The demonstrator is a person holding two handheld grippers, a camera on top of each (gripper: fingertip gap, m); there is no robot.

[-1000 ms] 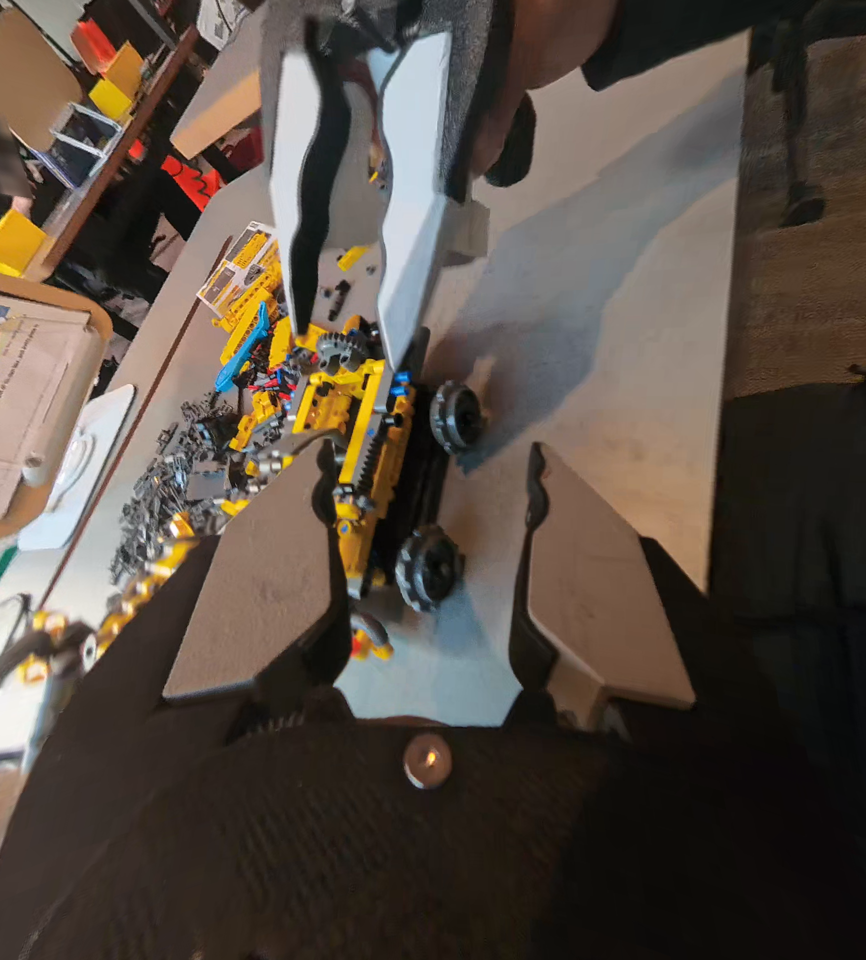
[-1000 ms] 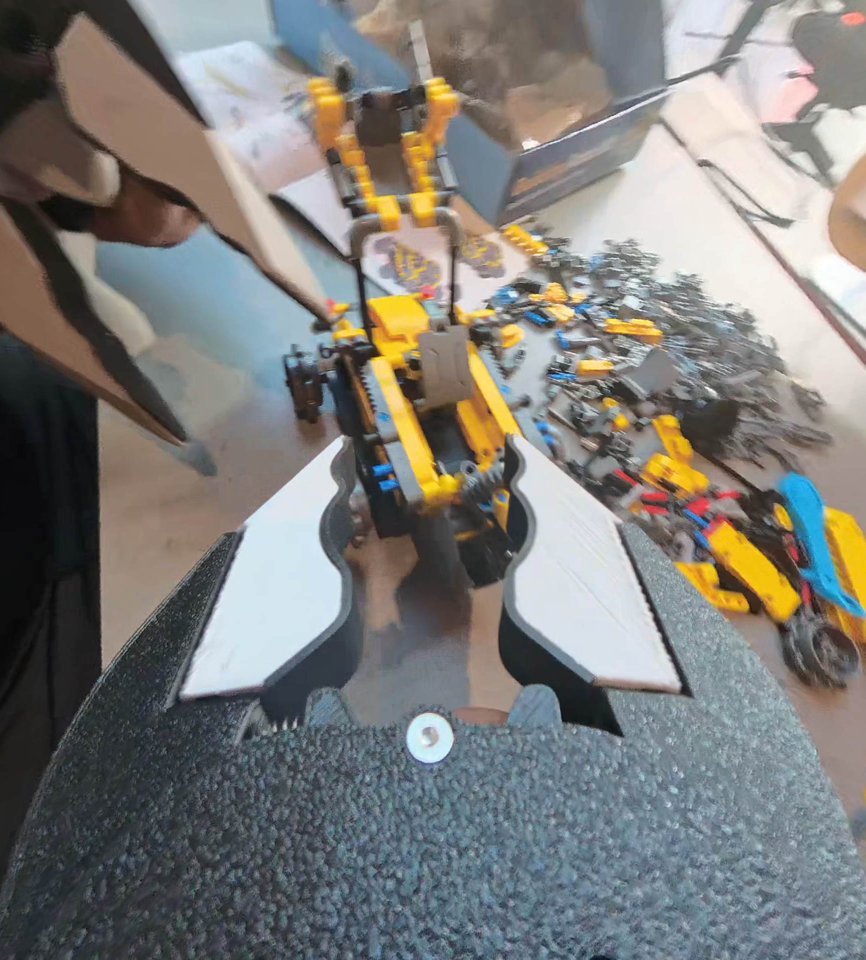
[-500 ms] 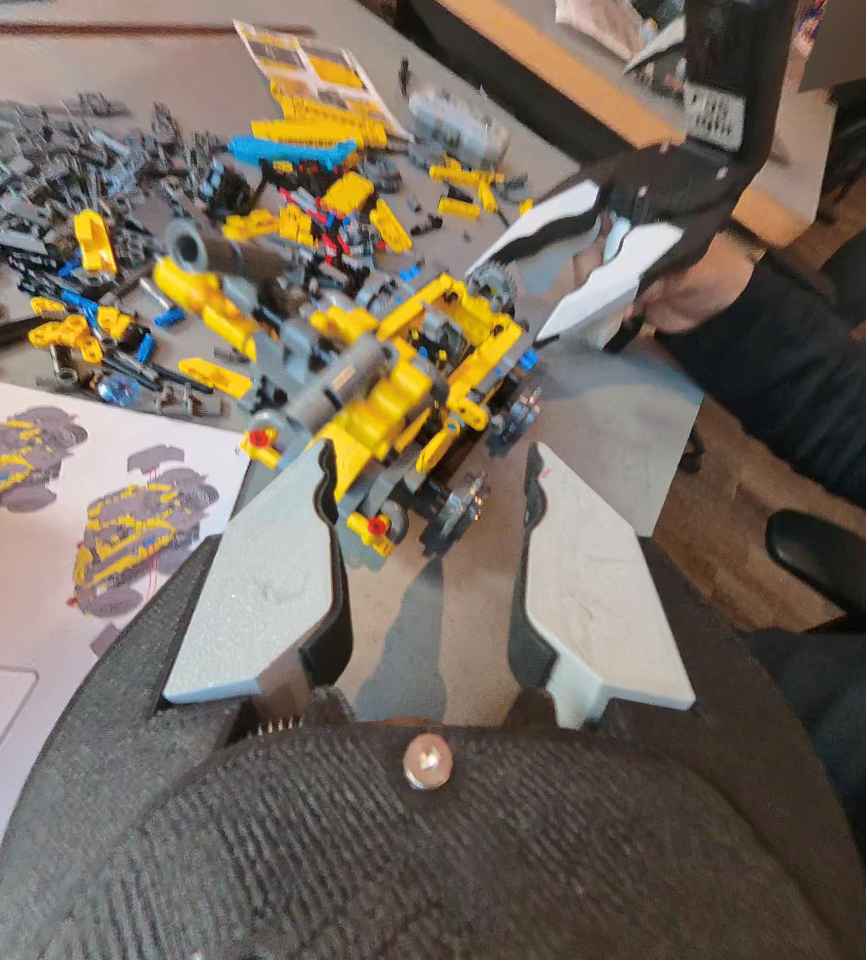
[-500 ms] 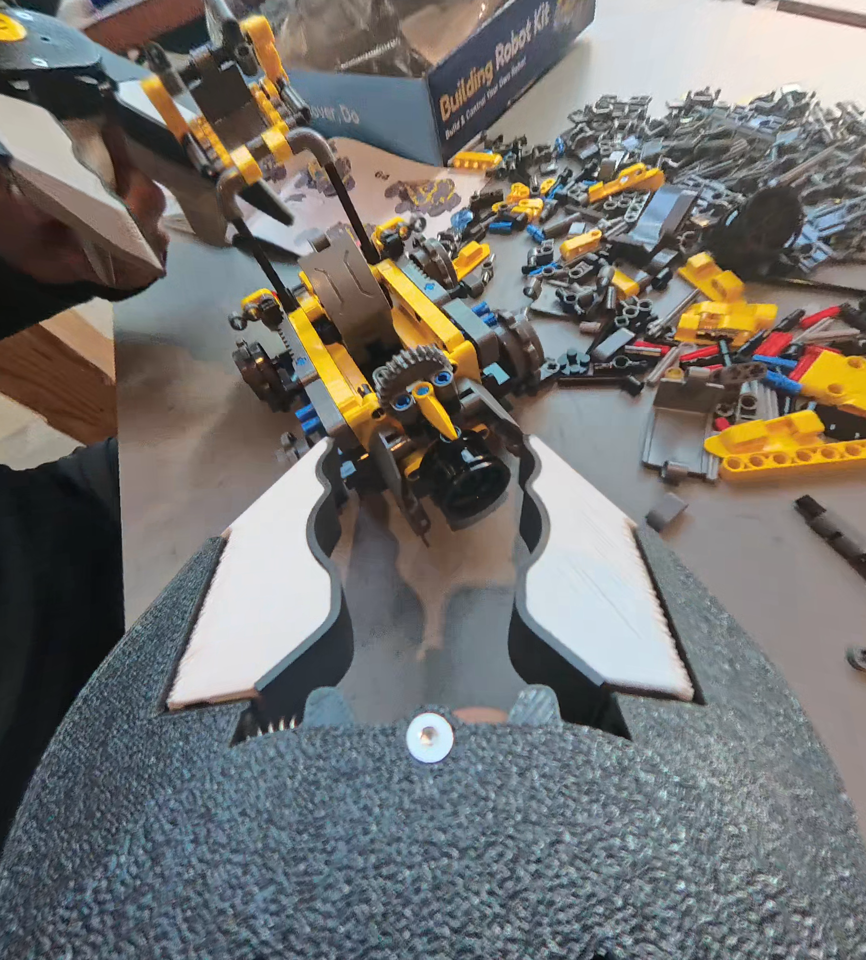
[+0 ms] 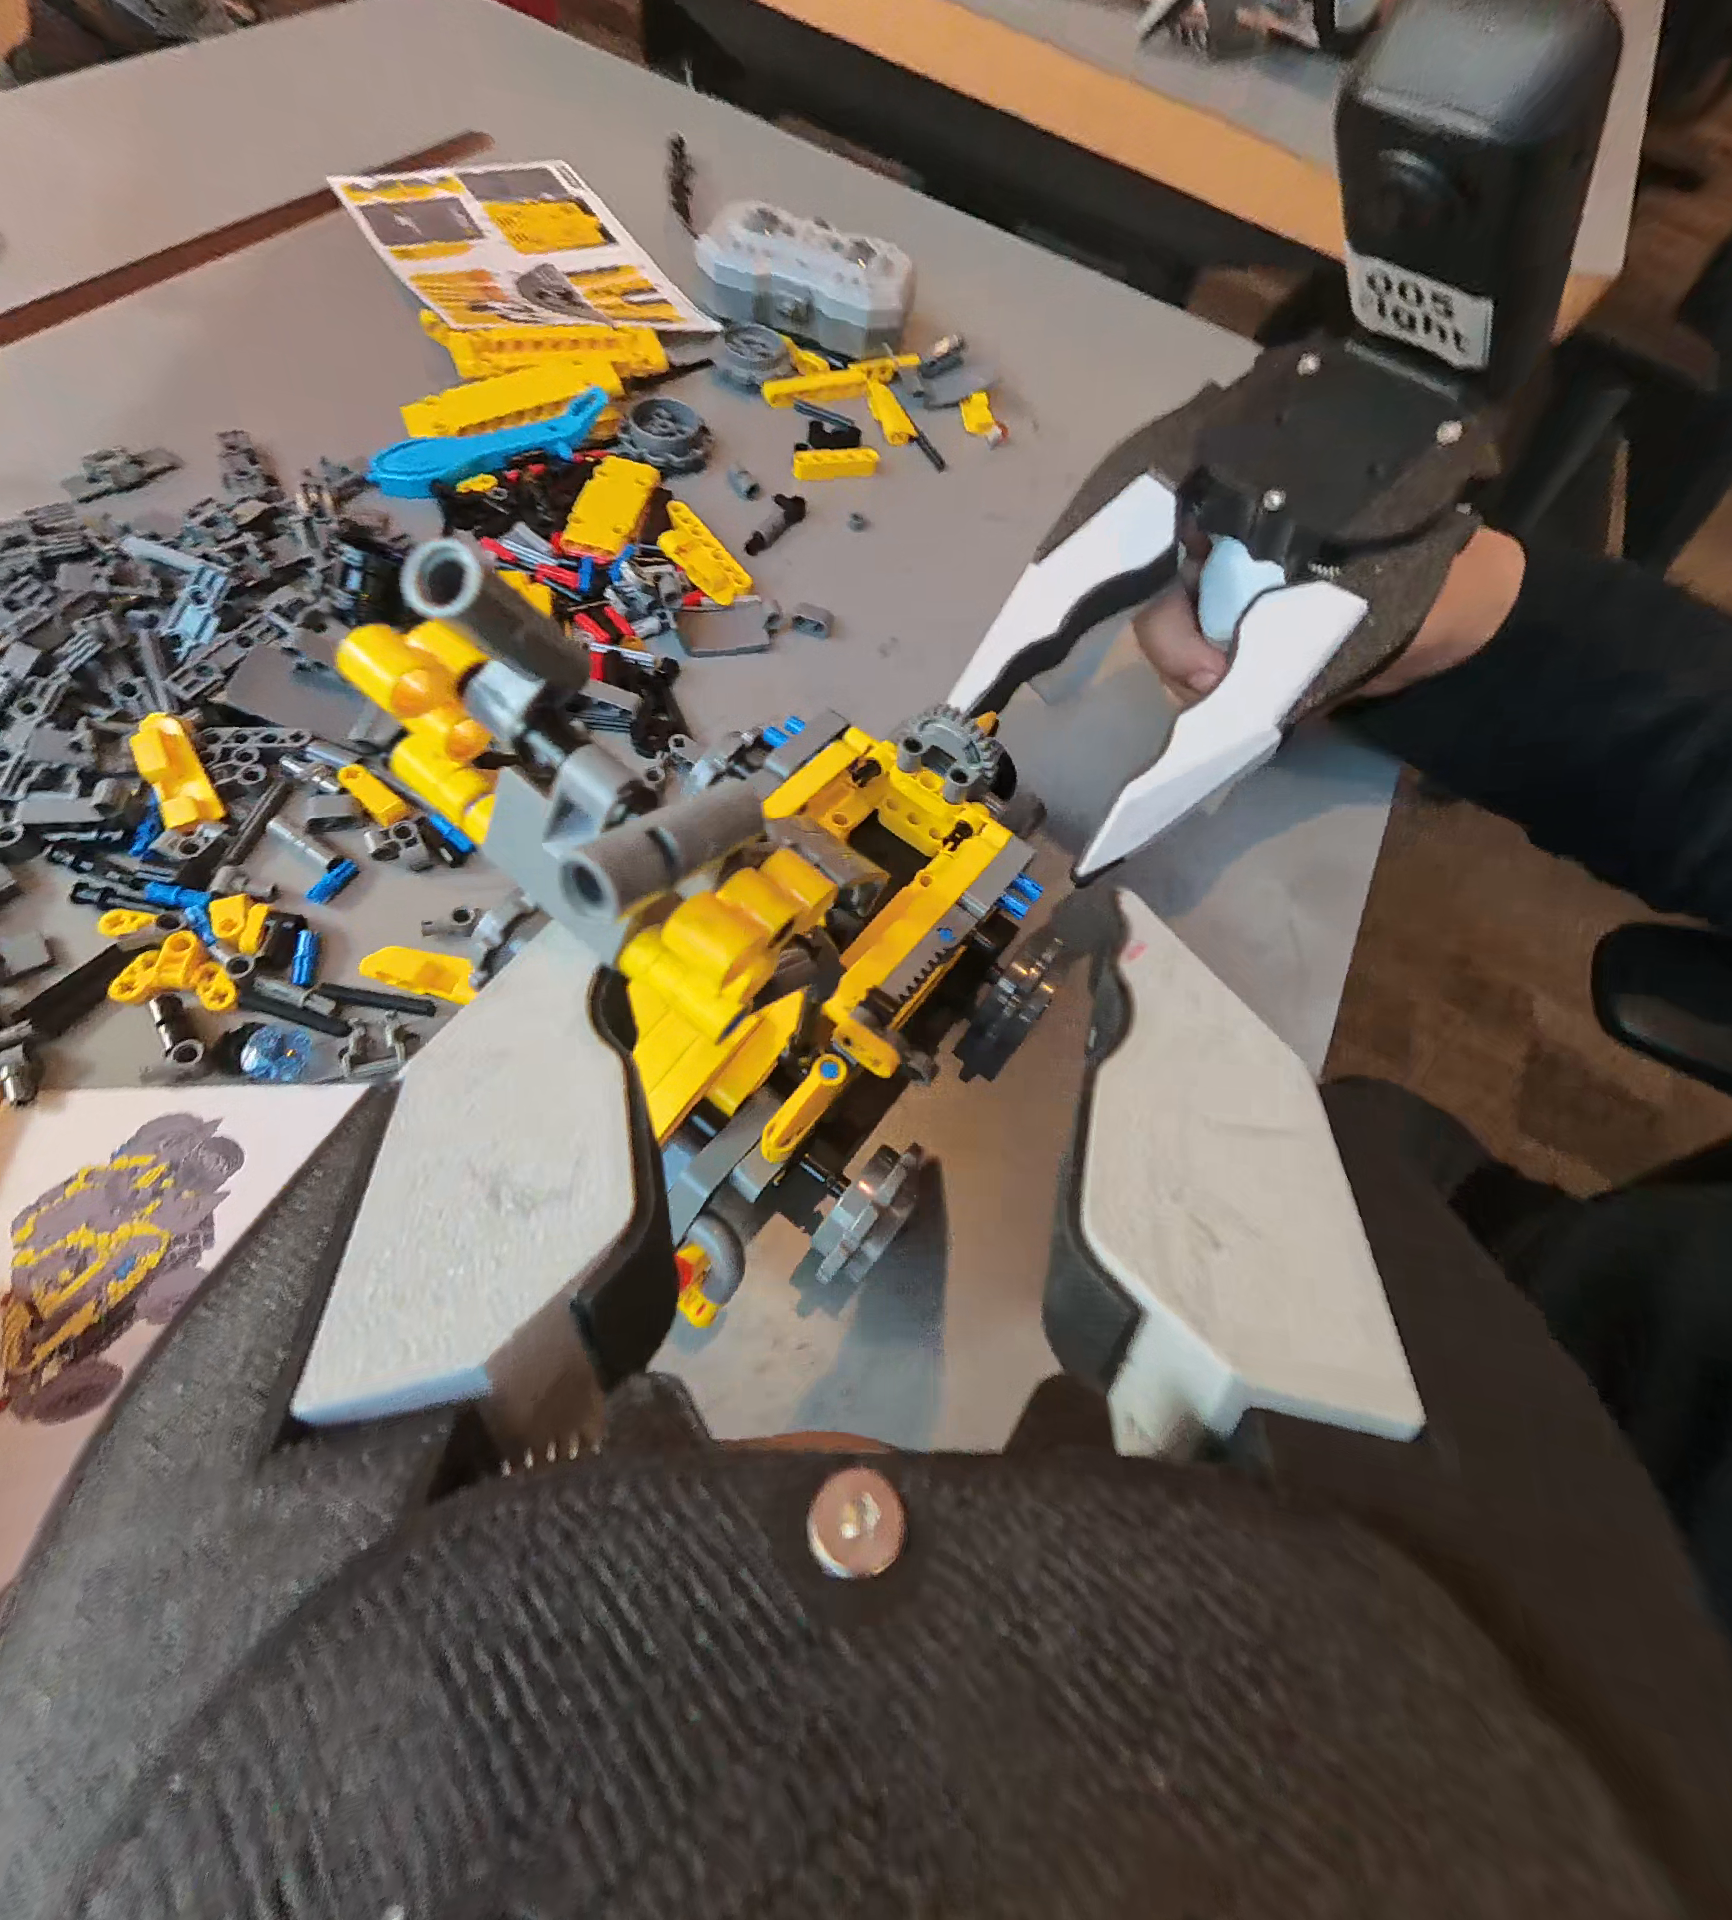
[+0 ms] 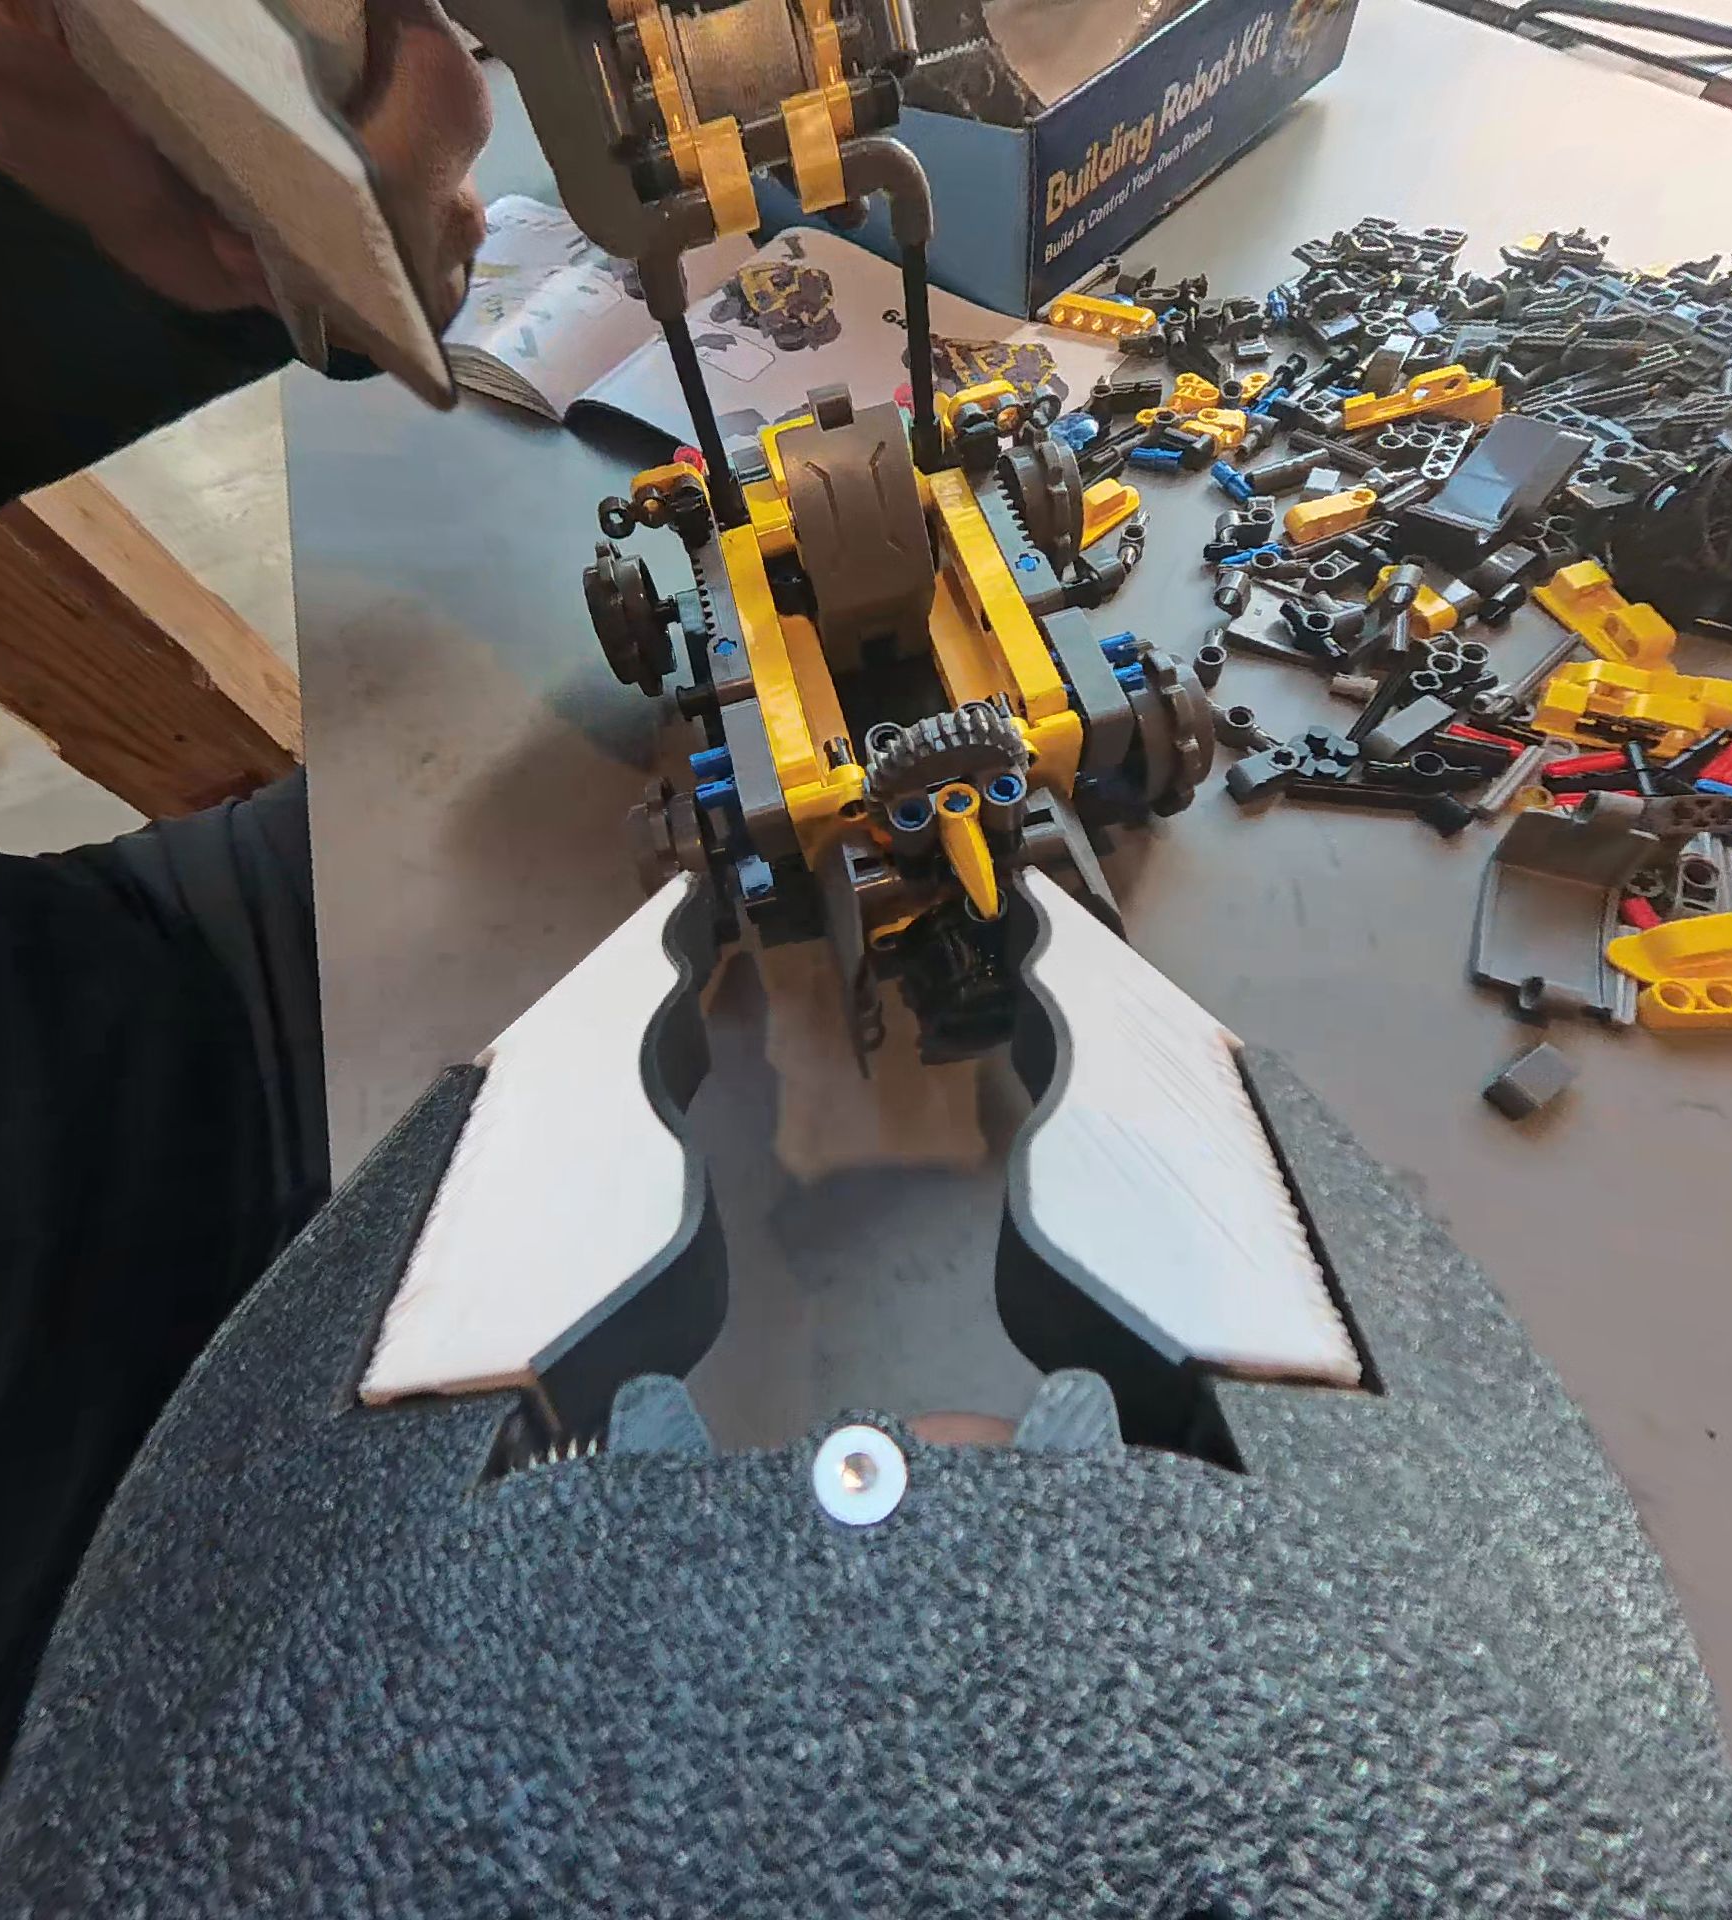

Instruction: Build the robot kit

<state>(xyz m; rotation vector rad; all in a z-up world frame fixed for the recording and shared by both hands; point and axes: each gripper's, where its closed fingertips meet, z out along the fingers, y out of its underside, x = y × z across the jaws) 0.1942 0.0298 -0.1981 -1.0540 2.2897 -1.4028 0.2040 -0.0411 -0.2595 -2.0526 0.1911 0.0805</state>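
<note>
The left gripper [image 5: 857, 961] stood wide open and empty around one end of the yellow-and-grey brick vehicle [image 5: 820, 935] on the grey table [image 5: 1257, 894], while the right gripper [image 6: 857, 909], equally agape and holding nothing, flanked its opposite end, loose bricks [image 5: 218, 727] scattered beyond.

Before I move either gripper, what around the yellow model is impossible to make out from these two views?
- Left wrist view: the yellow model's near left side is hidden behind the left gripper's own finger.
- Right wrist view: the raised top of the model is cut off by the upper edge.
- Right wrist view: contact between the right gripper and the model's rear is unclear; the jaws stand apart.
- Left wrist view: the loose parts are blurred.
</note>
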